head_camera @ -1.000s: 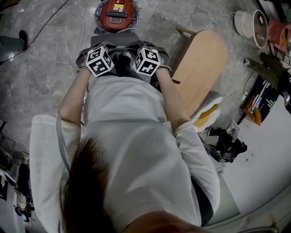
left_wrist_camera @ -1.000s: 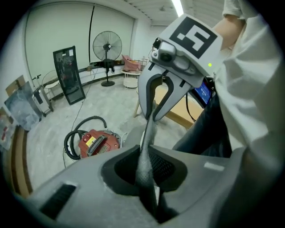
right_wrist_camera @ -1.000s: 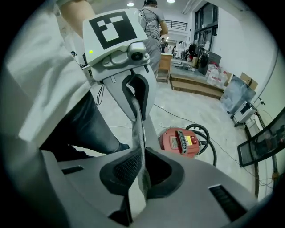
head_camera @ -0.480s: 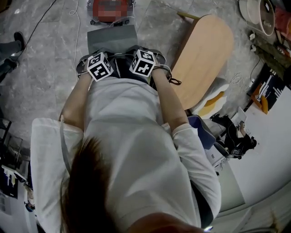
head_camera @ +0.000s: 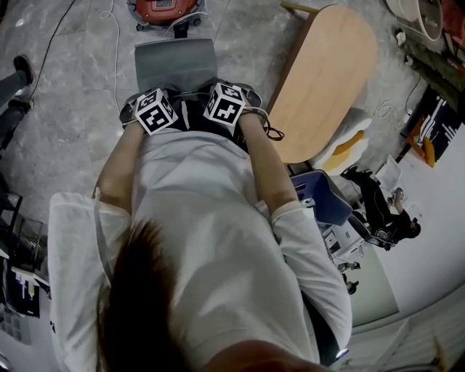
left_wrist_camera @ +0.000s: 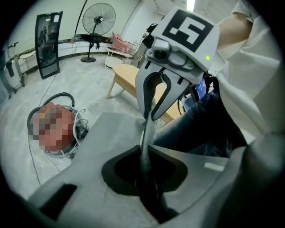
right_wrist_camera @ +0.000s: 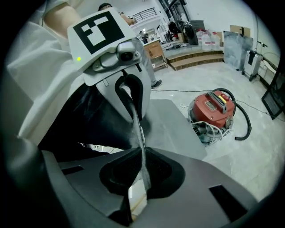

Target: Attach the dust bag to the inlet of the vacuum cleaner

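Left gripper (left_wrist_camera: 145, 167): jaws nearly together, pinching the grey dust bag (head_camera: 174, 64) by its near edge.
Right gripper (right_wrist_camera: 141, 171): pinching the same edge alongside.
Vacuum cleaner (right_wrist_camera: 213, 109): red, sitting on the floor just beyond the bag; panel print unreadable.

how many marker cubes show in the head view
2: the left cube and the right cube sit side by side at the ends of the person's forearms, just below the grey dust bag. None seems hidden.

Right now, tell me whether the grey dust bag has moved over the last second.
Yes. In the head view the dust bag has drawn back from the red vacuum cleaner, down the frame toward the person.
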`<state>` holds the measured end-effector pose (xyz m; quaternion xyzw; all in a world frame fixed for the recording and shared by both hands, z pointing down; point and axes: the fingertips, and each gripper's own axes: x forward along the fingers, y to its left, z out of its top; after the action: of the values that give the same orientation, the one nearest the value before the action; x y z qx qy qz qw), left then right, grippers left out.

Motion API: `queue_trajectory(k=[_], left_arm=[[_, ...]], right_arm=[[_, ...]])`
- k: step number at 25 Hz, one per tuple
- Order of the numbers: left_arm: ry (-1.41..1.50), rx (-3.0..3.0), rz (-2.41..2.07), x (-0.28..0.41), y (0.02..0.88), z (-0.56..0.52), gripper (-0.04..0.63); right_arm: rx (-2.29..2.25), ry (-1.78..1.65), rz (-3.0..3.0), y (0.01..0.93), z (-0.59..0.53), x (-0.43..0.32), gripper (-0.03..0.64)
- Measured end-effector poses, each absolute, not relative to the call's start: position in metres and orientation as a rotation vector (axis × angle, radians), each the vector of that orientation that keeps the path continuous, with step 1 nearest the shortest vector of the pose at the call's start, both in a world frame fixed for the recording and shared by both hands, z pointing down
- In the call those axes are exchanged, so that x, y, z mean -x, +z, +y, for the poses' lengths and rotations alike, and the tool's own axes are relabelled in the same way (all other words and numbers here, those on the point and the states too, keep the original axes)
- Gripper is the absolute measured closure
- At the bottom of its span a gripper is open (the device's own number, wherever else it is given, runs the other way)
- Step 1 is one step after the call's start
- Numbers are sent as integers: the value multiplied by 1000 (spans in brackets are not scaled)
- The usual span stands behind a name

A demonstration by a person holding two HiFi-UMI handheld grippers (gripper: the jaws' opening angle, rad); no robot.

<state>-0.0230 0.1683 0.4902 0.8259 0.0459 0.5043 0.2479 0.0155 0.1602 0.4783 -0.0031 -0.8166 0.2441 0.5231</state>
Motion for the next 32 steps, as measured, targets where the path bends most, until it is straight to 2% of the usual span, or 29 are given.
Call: queue_trajectory(k=[9,19,26,32], left_arm=[[1370,-2220,184,18,502,185,554],[1475,-2329,18,18,547,153,554],[1525,-2377,15,10,584,135,554],[1447,-2404,-71,-2,597,99,554]], right_arm=[[-6,670,-1953,489,180,-20,588],[-87,487,-1960,531,146,-21,588],[-180,484,-1945,567,133,-29,588],[-168,544,-1977,575,92,-41,581]])
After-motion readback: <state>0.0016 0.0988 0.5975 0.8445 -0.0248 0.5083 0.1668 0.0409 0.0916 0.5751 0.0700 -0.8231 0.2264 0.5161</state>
